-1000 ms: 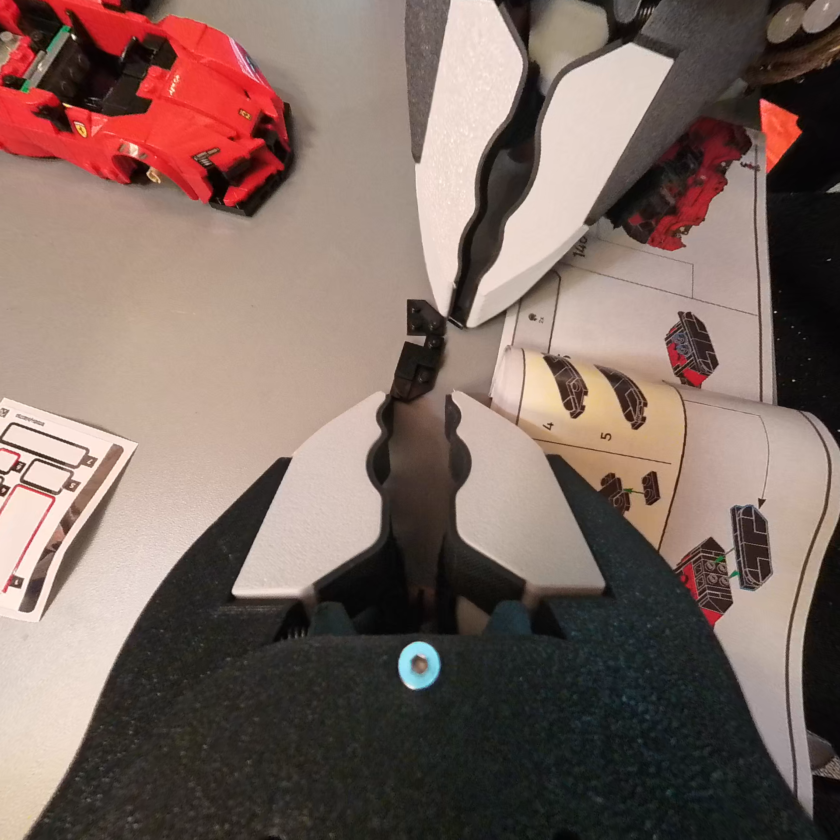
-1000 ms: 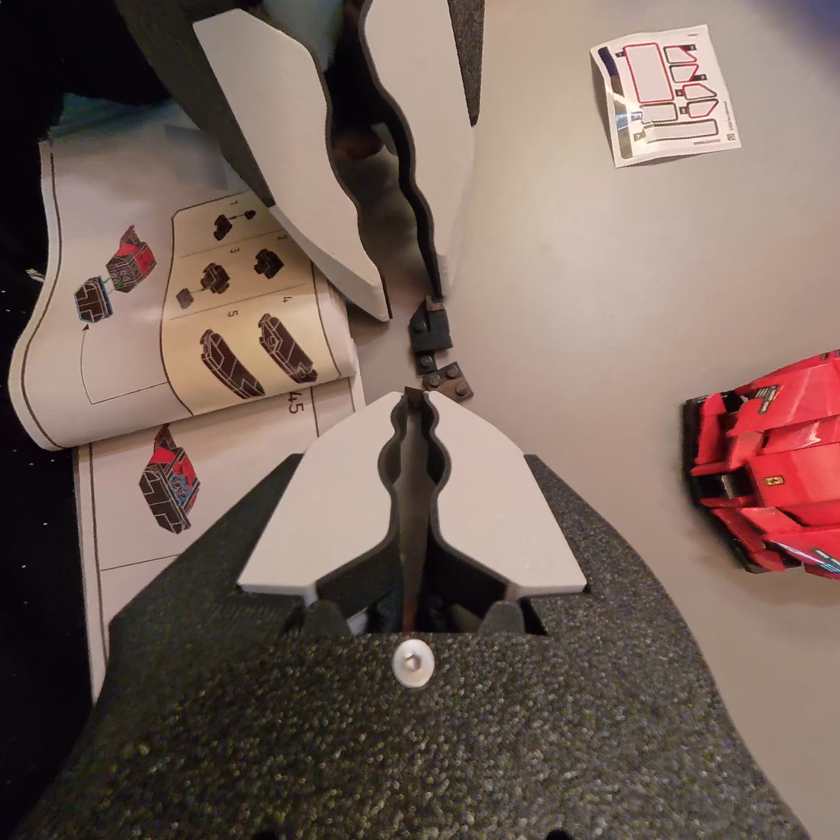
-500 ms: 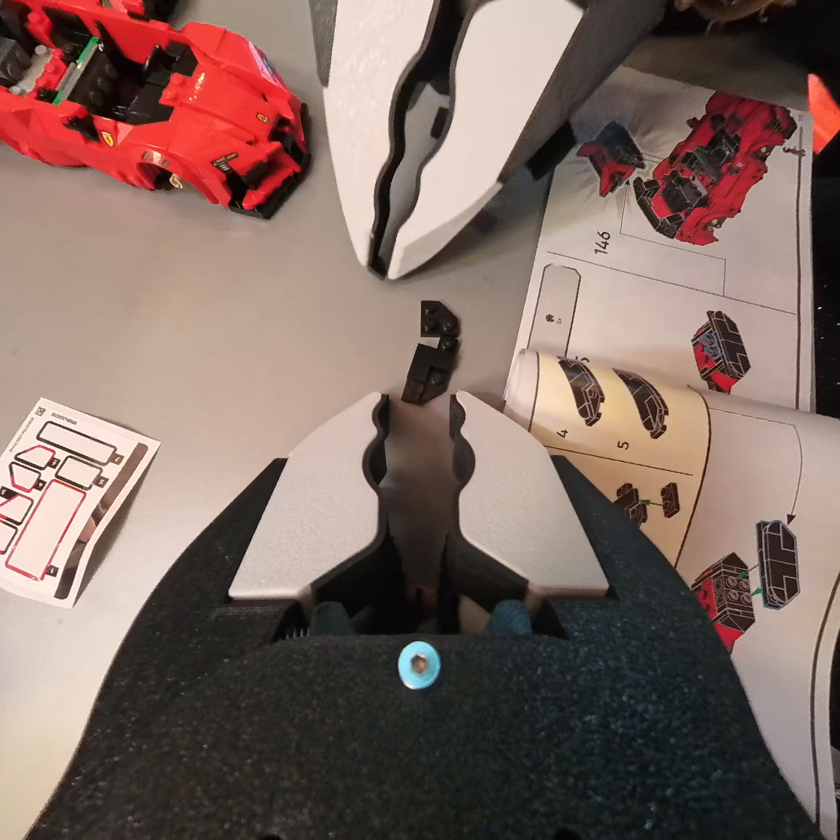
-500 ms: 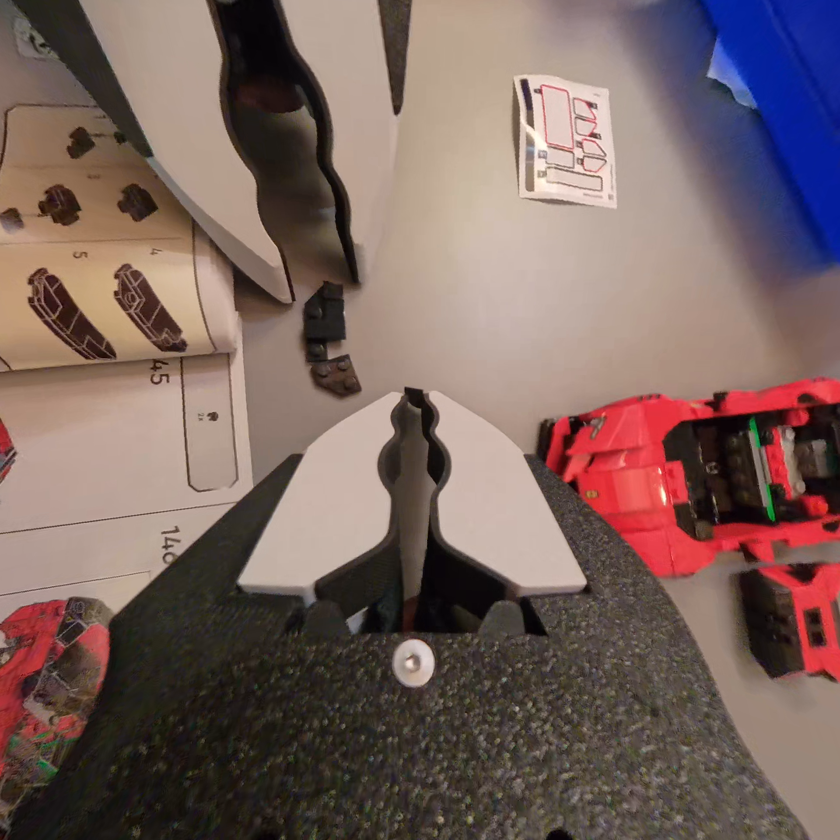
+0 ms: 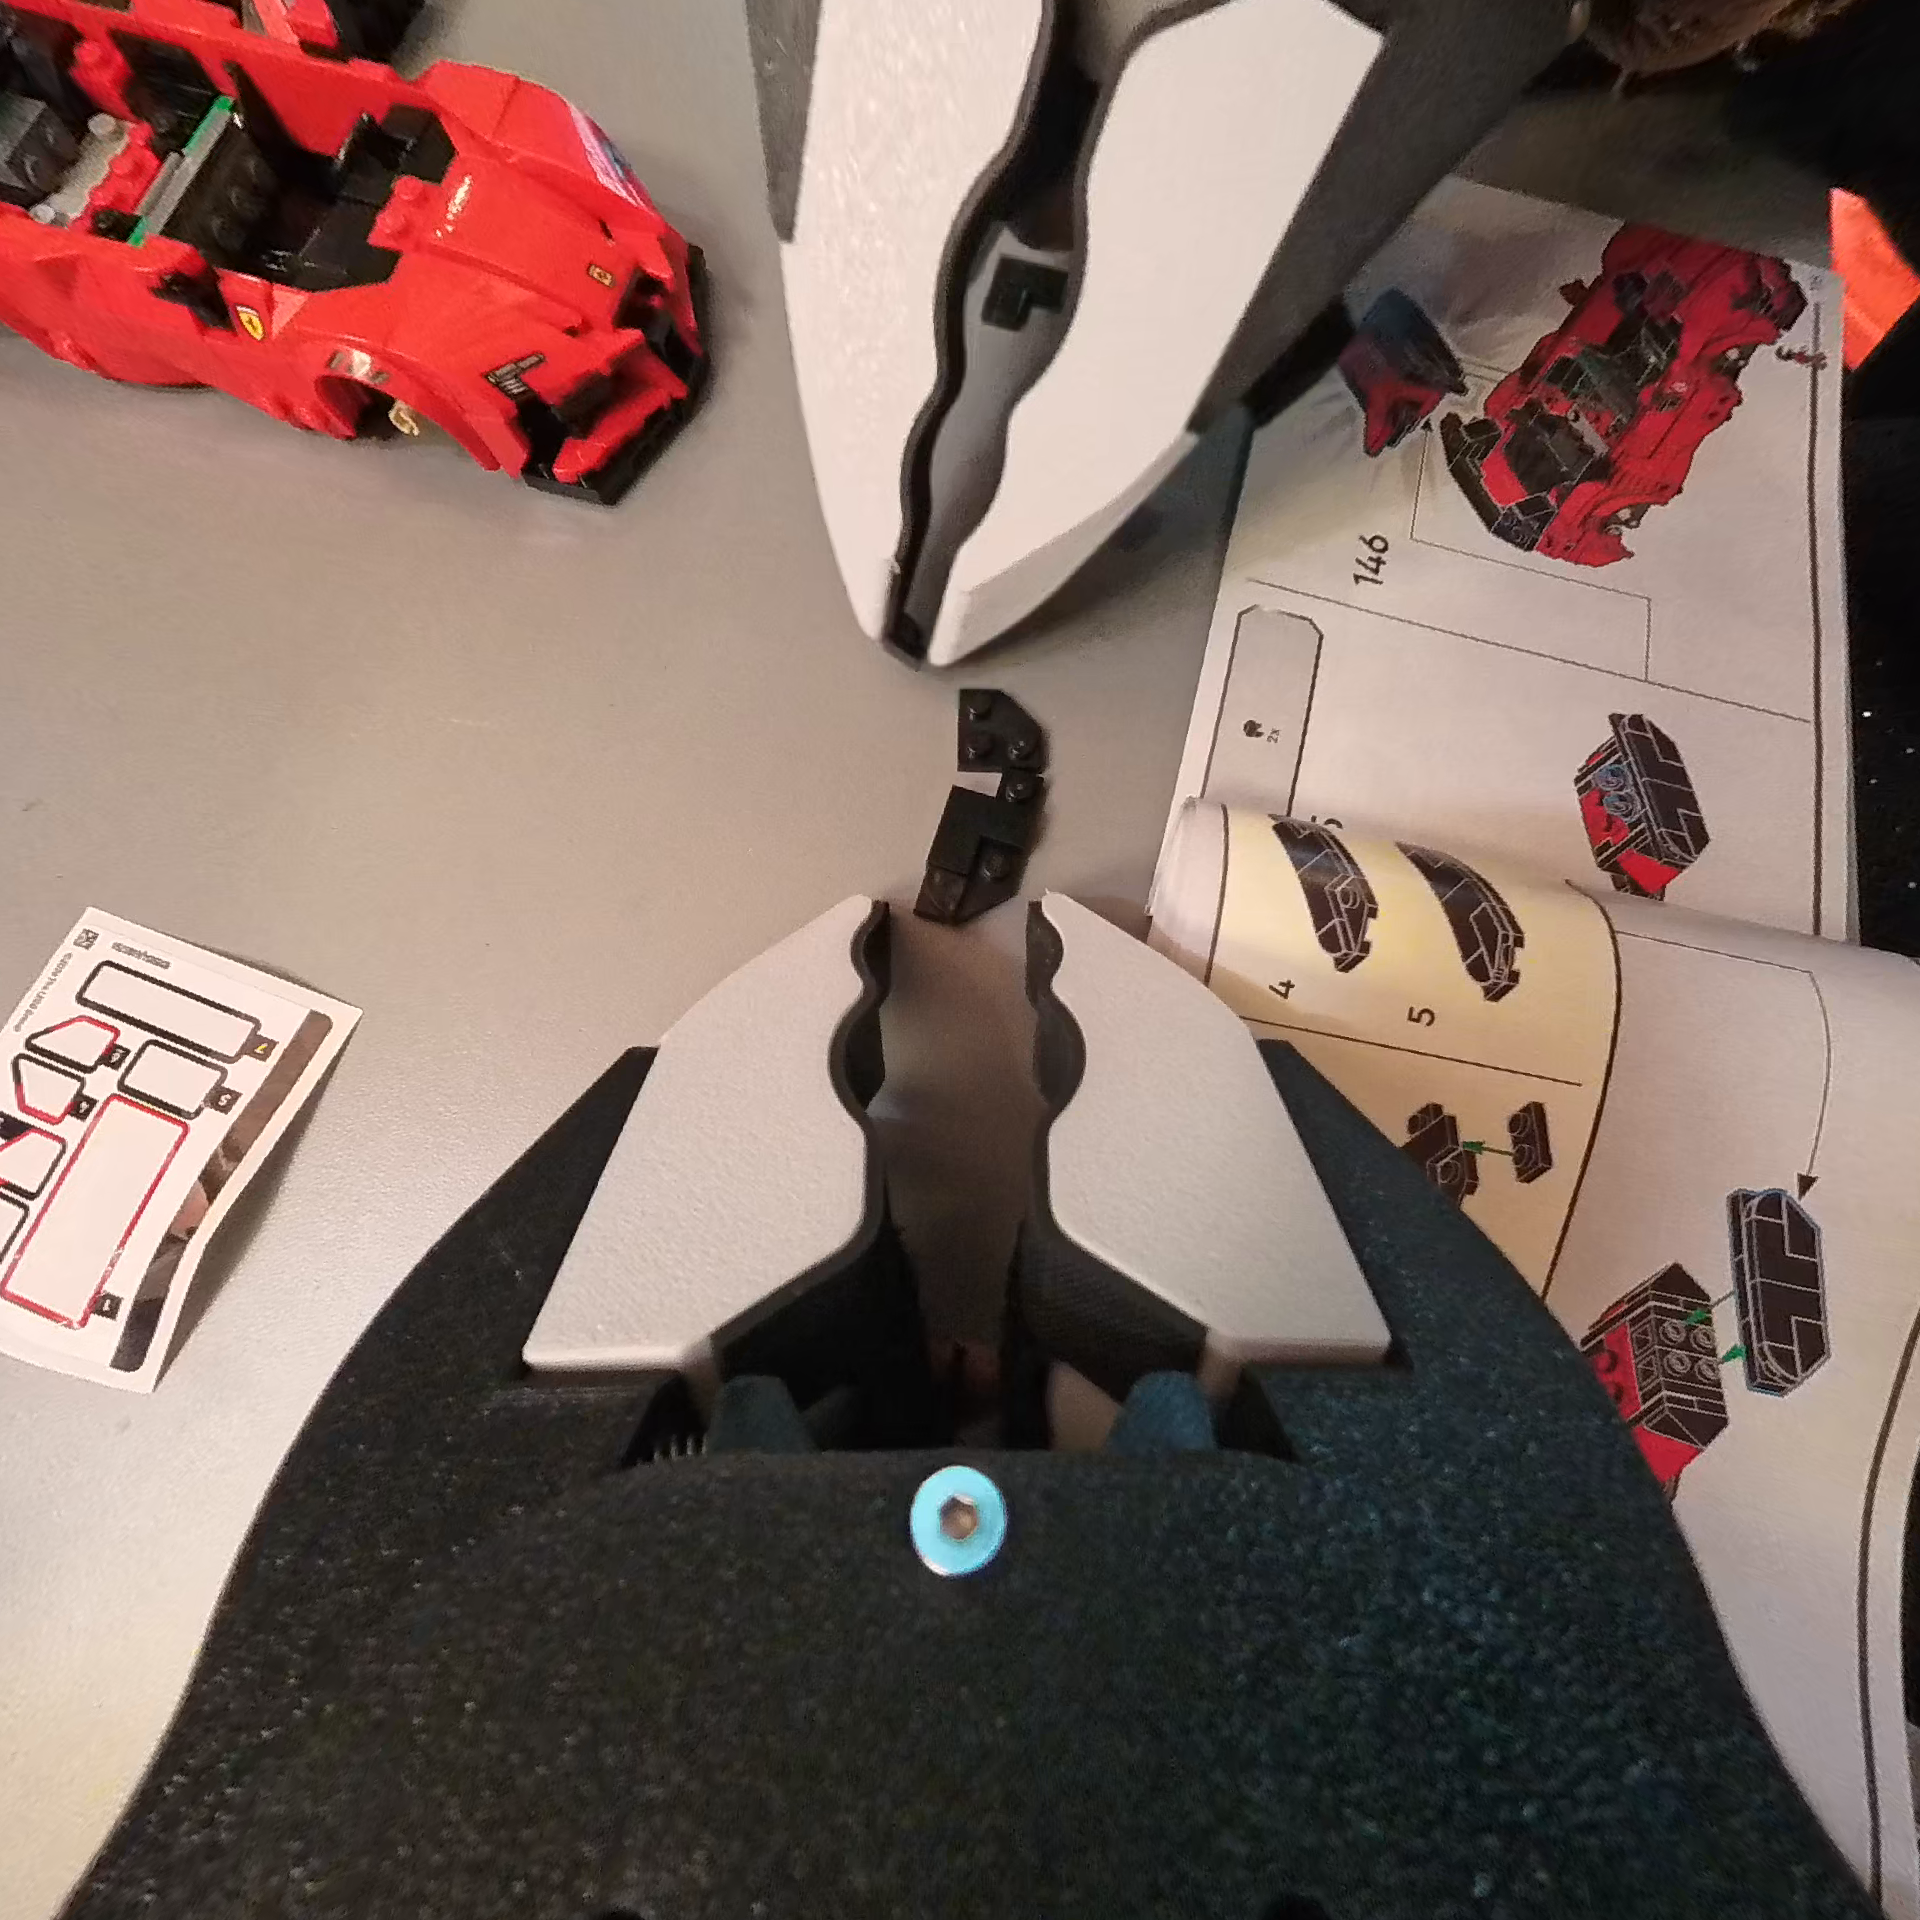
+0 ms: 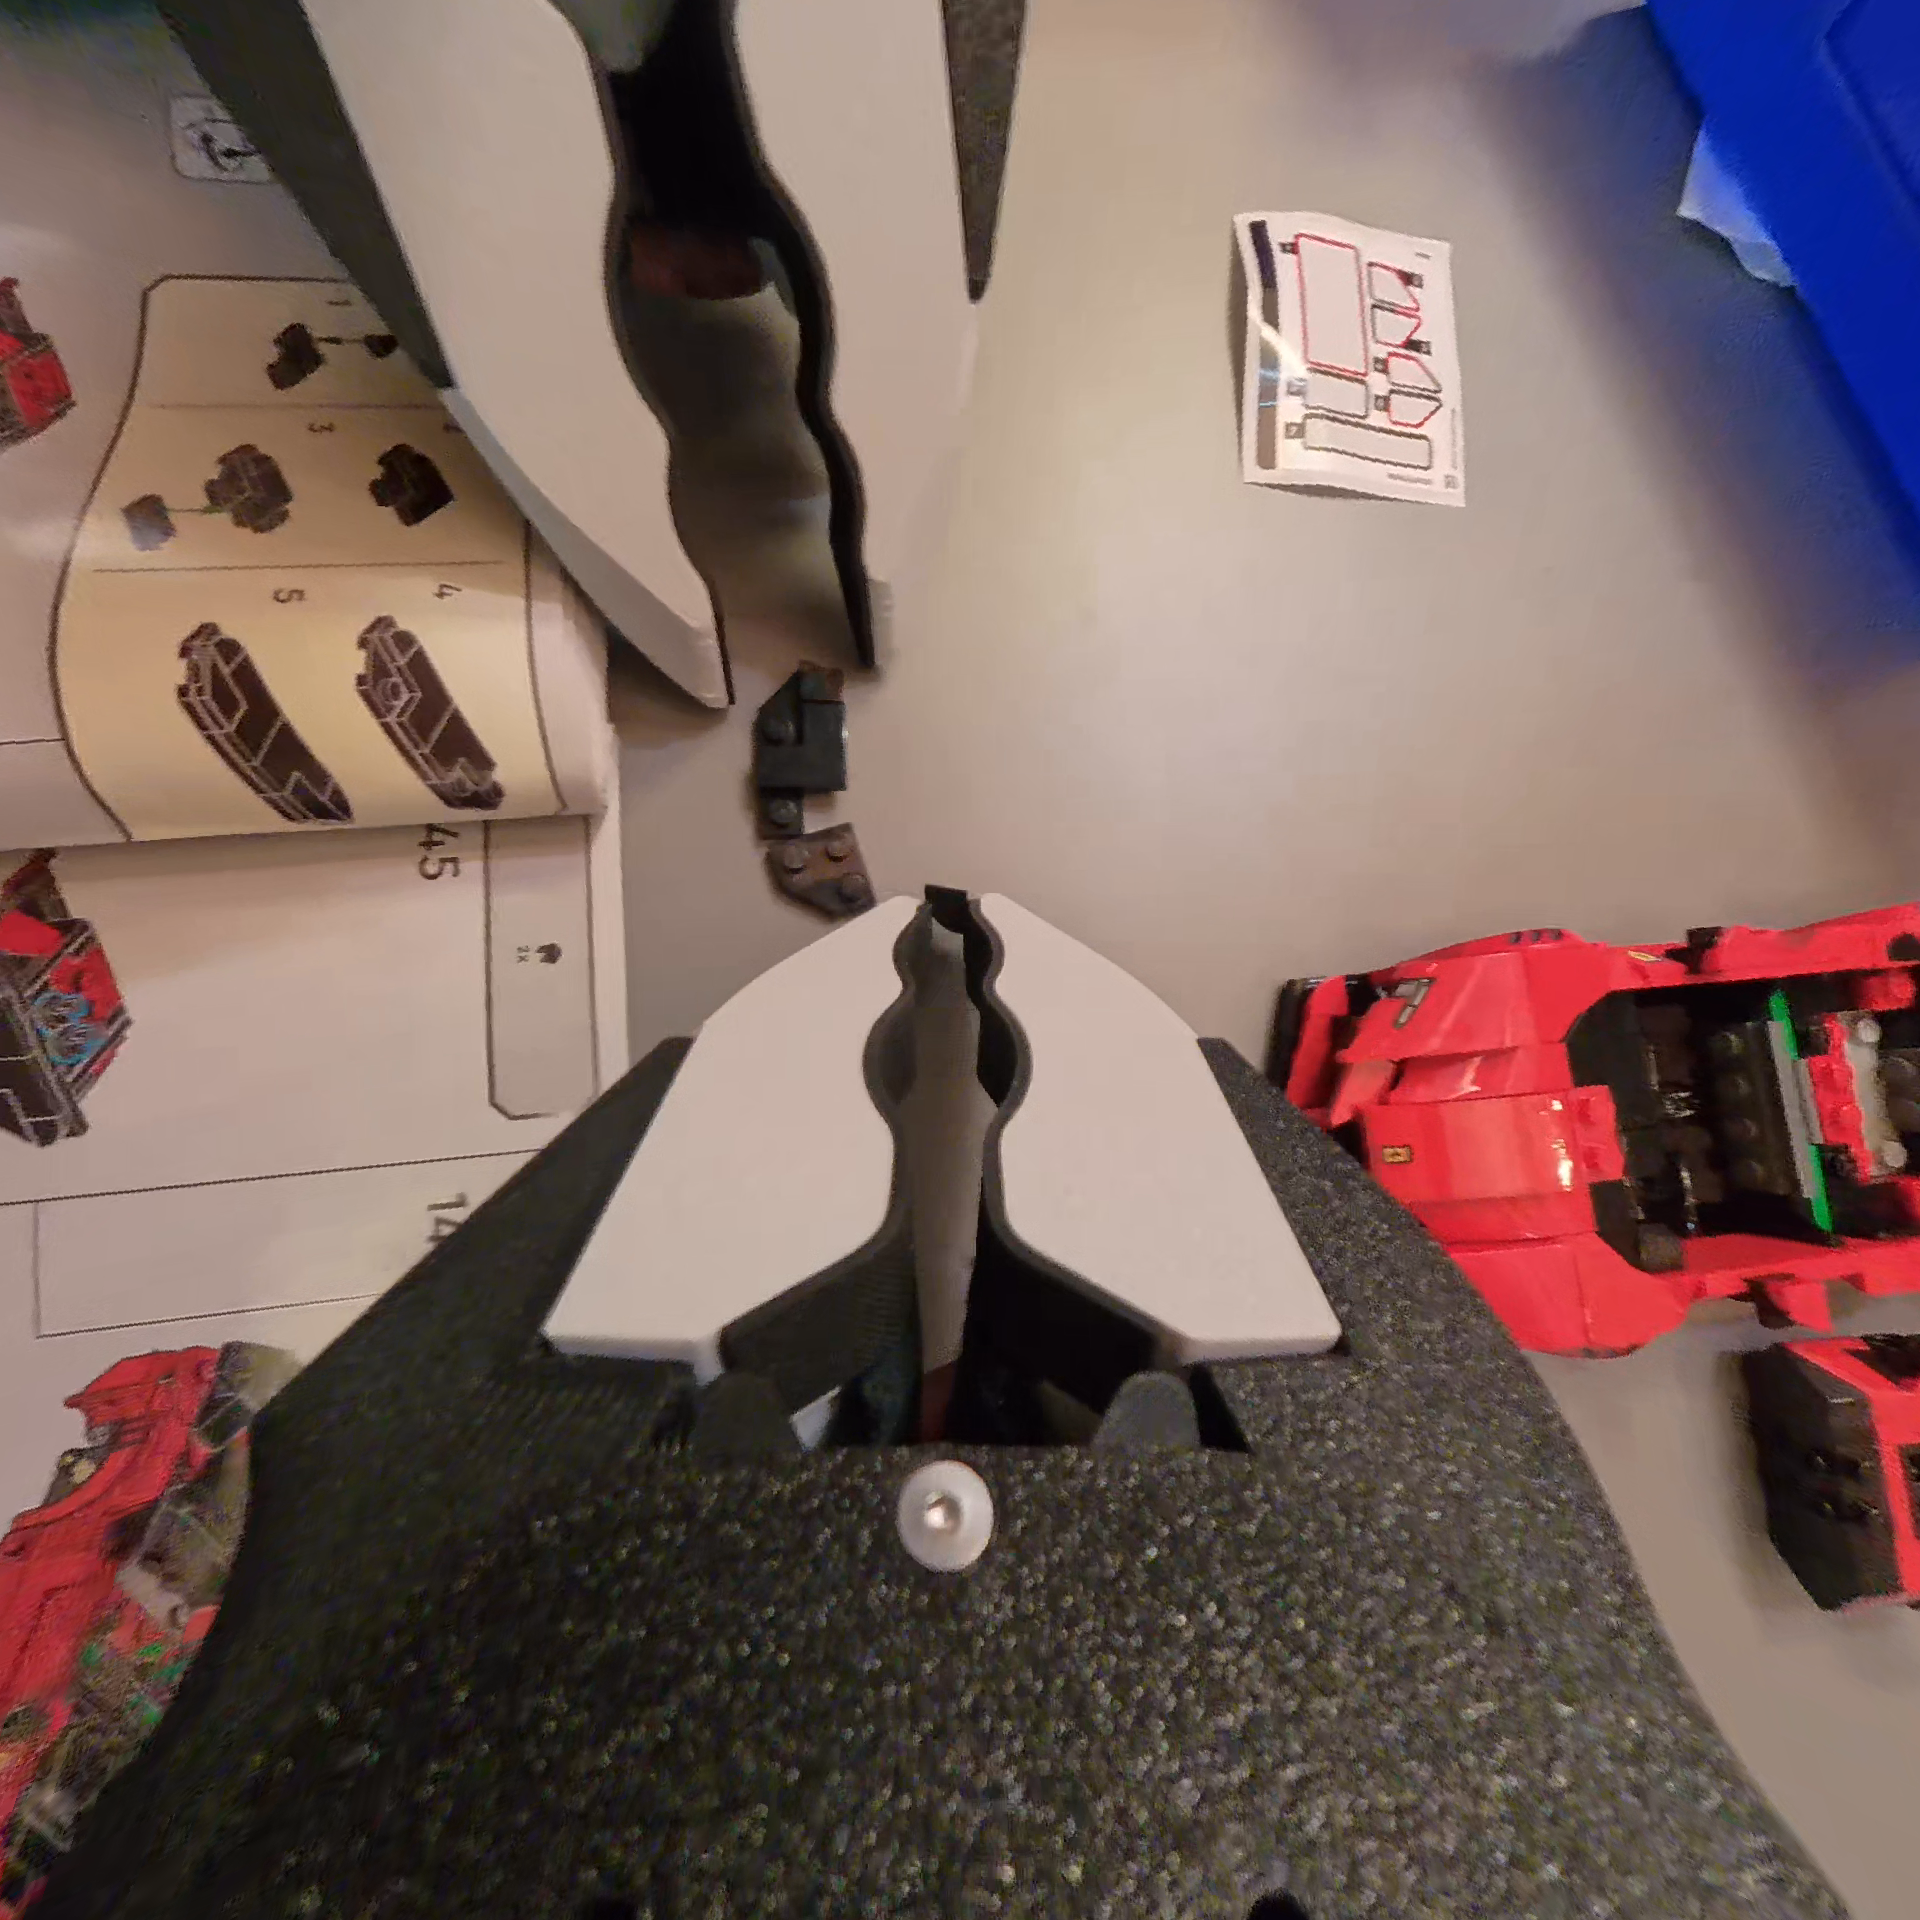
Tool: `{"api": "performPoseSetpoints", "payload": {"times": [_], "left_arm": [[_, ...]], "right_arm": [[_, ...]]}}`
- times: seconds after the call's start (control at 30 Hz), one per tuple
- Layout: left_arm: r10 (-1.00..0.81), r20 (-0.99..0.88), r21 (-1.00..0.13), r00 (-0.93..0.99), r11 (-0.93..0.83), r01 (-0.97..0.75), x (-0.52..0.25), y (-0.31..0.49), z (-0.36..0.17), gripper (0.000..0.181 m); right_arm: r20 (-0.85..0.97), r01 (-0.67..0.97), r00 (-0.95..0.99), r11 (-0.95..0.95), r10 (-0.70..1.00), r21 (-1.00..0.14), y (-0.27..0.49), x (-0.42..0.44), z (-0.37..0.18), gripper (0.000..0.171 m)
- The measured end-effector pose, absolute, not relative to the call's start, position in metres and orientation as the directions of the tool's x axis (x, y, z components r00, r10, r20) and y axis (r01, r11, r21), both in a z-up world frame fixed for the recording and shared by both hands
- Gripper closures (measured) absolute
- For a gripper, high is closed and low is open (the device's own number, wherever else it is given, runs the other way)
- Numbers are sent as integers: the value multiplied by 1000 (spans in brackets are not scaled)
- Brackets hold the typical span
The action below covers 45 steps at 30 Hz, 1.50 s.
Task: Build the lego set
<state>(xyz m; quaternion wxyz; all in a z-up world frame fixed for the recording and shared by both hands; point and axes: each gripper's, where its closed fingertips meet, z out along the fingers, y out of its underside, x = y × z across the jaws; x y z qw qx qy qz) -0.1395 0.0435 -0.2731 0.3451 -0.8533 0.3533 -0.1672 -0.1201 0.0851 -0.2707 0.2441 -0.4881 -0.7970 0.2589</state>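
**Left wrist view: two grippers facing over small black pieces**

Left wrist view shows the left gripper (image 5: 956,909) with its fingers apart and nothing between them. Just in front of the tips lie two small black lego pieces (image 5: 992,805), touching each other on the grey table (image 5: 468,727). The right gripper (image 6: 951,899) has its fingers almost together; a tiny dark bit sits at the tips, but I cannot tell if it is a held piece. The open instruction booklet (image 5: 1507,748) lies on one side of the pieces, while the red lego car (image 5: 343,249) and the sticker sheet (image 5: 135,1153) lie on the other side. A smaller red and black block (image 6: 1839,1475) lies near the car.
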Motion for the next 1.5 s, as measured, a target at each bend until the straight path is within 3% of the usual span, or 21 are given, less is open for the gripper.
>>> {"api": "performPoseSetpoints", "payload": {"times": [0.7, 1.07, 1.5], "left_arm": [[-714, 28, -720, 700, -500, -481, -143, 44, -268, 157], [-698, 28, -746, 716, -491, -449, -154, 41, -251, 159], [-711, 50, -756, 701, -485, -439, -150, 32, -251, 177]], "right_arm": [[90, 599, -452, 376, 888, -707, 71, -111, -254, 165], [66, 608, -527, 431, 847, -667, 66, -100, -258, 165], [43, 617, -561, 451, 827, -645, 59, -100, -260, 165]]}}
